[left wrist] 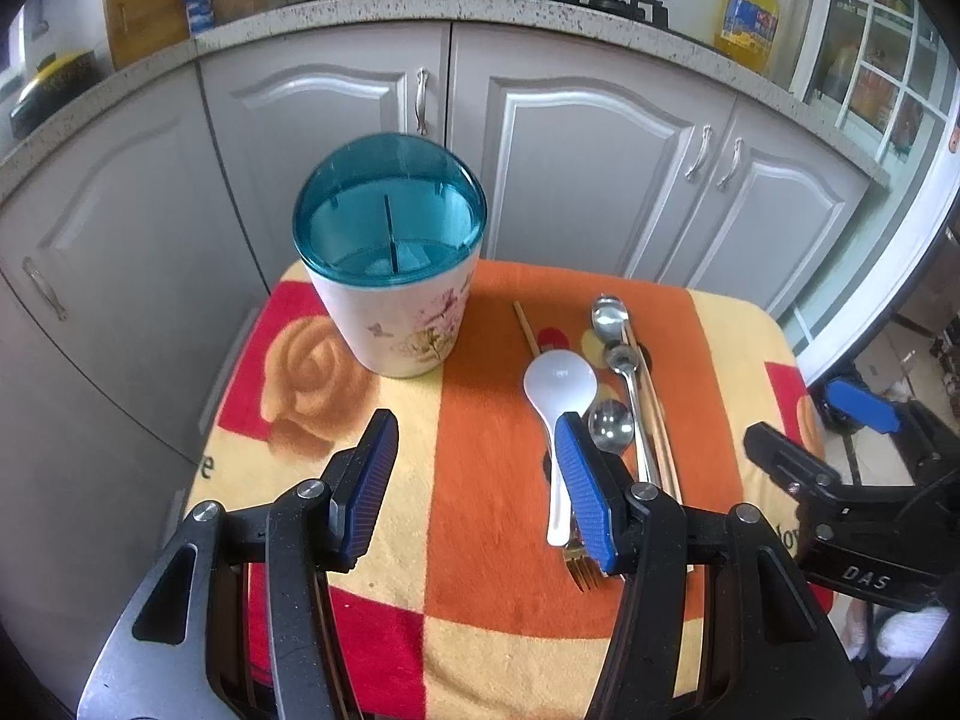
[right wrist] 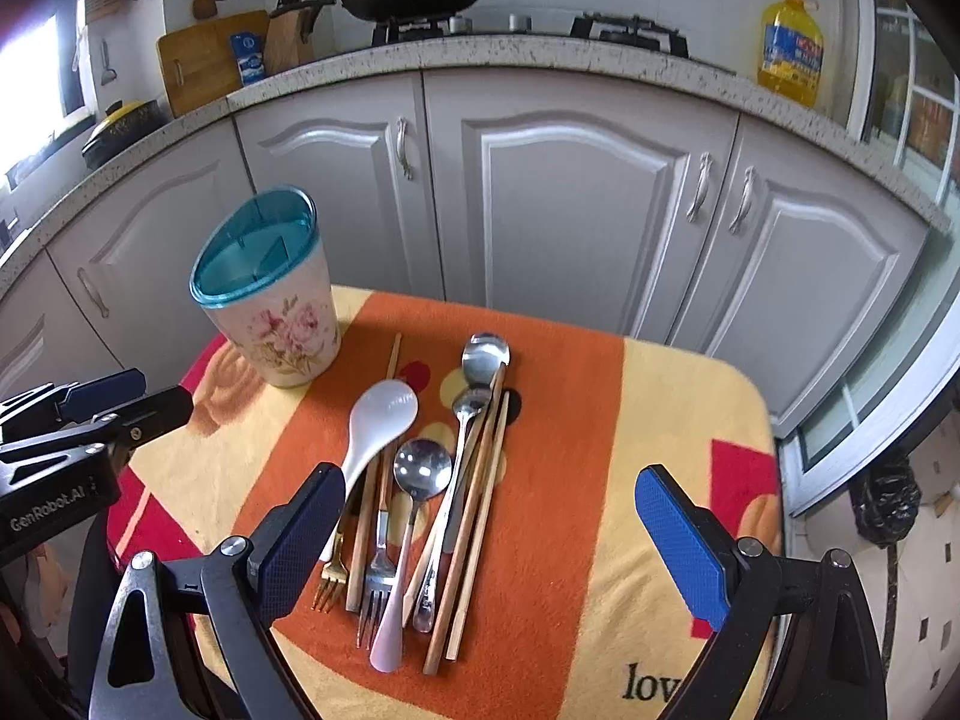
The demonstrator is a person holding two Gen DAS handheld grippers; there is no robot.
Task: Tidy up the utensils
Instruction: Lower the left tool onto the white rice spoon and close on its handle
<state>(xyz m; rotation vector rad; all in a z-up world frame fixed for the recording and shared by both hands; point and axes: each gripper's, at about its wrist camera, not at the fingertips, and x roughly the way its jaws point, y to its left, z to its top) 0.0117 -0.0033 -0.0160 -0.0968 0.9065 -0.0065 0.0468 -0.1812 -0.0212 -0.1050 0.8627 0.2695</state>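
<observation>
while both sets of jaws hang released, nothing's picked yet: the utensils [right wrist: 420,480] lie heaped between the right gripper [right wrist: 498,540] fingers, the holder [left wrist: 390,252] ahead of the left gripper [left wrist: 480,492]; next, i'd say, clamp one piece and lift toward that holder

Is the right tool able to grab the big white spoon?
Probably yes. The right tool is open, and the white spoon lies on top of the pile just ahead, with nothing covering it. Only its handle end hides behind the tool's finger.

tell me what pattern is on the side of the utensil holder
Pink flowers on a cream body of the utensil holder, under a teal top; clearest in the right wrist view.
</observation>
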